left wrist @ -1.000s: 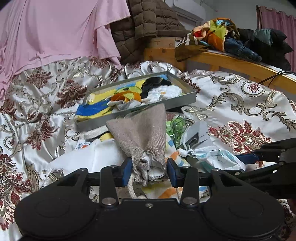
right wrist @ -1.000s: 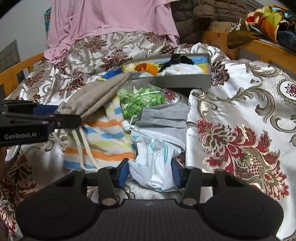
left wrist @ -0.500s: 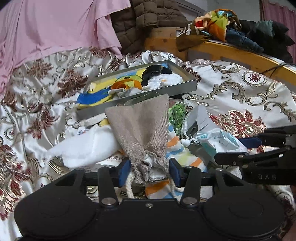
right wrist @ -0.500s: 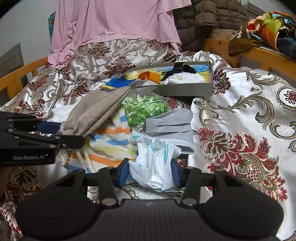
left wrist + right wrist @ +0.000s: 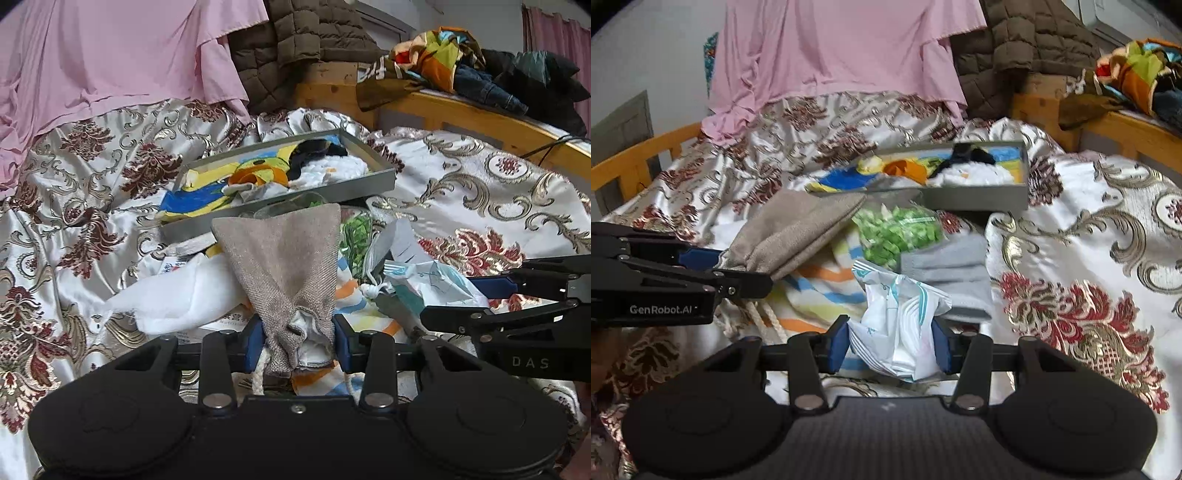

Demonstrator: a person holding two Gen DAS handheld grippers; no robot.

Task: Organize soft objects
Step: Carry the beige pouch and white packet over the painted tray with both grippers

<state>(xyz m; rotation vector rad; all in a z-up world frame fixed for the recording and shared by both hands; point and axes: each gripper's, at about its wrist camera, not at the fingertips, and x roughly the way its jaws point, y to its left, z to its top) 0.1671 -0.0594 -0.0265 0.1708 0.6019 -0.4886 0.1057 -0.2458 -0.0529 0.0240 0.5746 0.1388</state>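
Left wrist view: low, close, looking forward and downward over a floral satin bedspread (image 5: 461,192) toward a shallow grey metal tray (image 5: 365,186). Right wrist view: alongside, same heading. Shared: tray (image 5: 979,197), bedspread (image 5: 1071,236).

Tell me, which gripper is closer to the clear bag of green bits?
Right. The right gripper, shut on a white plastic packet, sits just below the clear bag of green bits; the left gripper grips the beige burlap pouch farther left.
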